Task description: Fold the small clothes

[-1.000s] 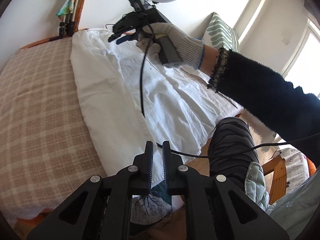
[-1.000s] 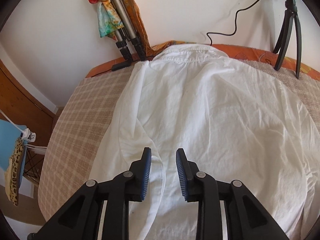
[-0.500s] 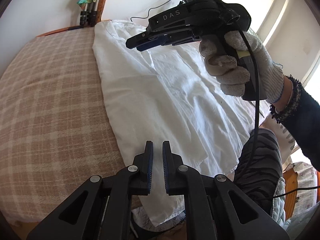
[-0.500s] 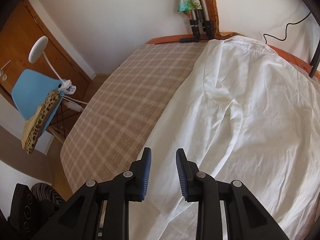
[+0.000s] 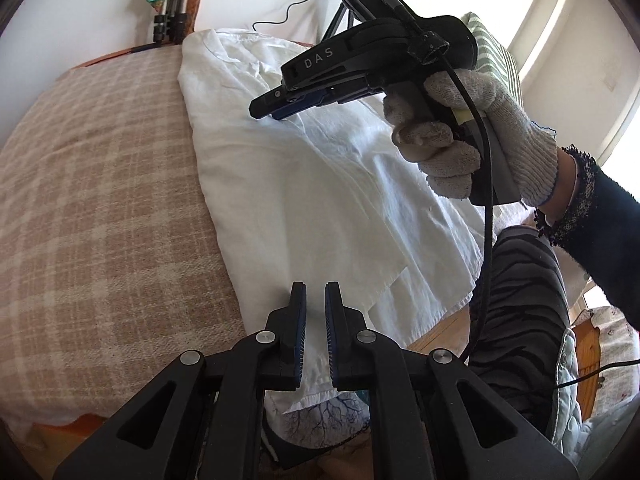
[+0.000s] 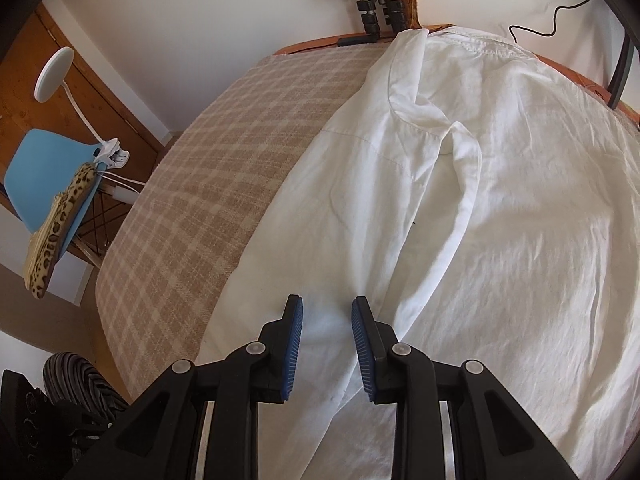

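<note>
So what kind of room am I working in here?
Probably a home bedroom: a white shirt spread on a plaid-covered bed, a striped pillow by the window, and a blue chair with a clip lamp.

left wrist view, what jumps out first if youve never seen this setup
The white shirt spread across the checked blanket fills the middle of the view. Above it, at upper right, a gloved hand holds the right gripper over the cloth. At the bottom edge the left gripper points at the shirt's near hem, its jaws nearly closed on nothing.

The right tongs point(image 6: 327, 308), jaws parted and empty, hang over the white shirt point(image 6: 480, 220) on the checked blanket point(image 6: 224, 184).
</note>
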A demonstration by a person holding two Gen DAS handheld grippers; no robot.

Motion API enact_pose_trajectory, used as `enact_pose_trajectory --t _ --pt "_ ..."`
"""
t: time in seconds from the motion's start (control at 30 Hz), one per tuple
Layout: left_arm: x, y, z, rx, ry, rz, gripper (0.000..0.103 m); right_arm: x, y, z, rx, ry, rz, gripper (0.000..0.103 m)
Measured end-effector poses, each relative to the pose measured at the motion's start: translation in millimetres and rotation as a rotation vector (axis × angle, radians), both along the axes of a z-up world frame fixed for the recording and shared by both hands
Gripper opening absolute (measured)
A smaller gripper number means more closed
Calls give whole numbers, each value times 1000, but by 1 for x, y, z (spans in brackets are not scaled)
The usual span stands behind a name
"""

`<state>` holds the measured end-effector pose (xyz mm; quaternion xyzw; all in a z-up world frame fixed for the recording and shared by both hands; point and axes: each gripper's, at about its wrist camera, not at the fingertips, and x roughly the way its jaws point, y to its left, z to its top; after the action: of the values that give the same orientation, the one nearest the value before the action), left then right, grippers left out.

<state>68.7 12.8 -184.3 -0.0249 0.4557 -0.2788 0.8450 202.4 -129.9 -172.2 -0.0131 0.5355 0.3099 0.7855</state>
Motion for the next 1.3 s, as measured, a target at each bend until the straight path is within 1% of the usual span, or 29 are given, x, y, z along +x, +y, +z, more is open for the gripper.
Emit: enact_pose_trajectory --t 0.07,0.13,0.23,0.37,0.5,0.57,0.6,0.63,0.67,0.73,0.83,0.93,1.07,1.3 --pt "0 2 6 -11 -24 18 8 -5 -5 10 15 -27 -5 29" --pt "0 4 14 -38 -46 28 8 -11 -10 22 17 -65 -10 35" --pt "1 3 27 -61 -77 34 8 -19 -27 41 27 -109 -31 36" --pt "6 -5 40 -78 -93 28 10 -26 -61 64 27 -166 -81 38" --pt "12 -19 48 -82 -106 2 11 -34 -107 82 31 -193 -152 43" --pt "11 -27 51 -80 -106 -6 19 -38 -133 88 33 -197 -192 44" --pt "11 -31 53 -80 -109 -9 28 -40 -145 92 32 -203 -213 44" --pt "11 -34 54 -82 -114 -13 34 -43 -157 95 33 -209 -235 45" --pt "12 -39 55 -85 -118 -19 36 -46 -170 99 34 -215 -256 45" --pt "15 -47 57 -86 -120 -32 36 -54 -194 106 37 -232 -299 49" --pt "20 -57 60 -95 -122 -48 36 -64 -229 115 27 -257 -361 51" --pt "25 -65 61 -107 -119 -57 36 -75 -267 119 16 -264 -434 55" --pt "31 -76 61 -126 -109 -60 36 -91 -323 118 1 -245 -545 55" --pt "37 -97 55 -154 -81 -81 36 -113 -409 99 -62 -194 -723 55"
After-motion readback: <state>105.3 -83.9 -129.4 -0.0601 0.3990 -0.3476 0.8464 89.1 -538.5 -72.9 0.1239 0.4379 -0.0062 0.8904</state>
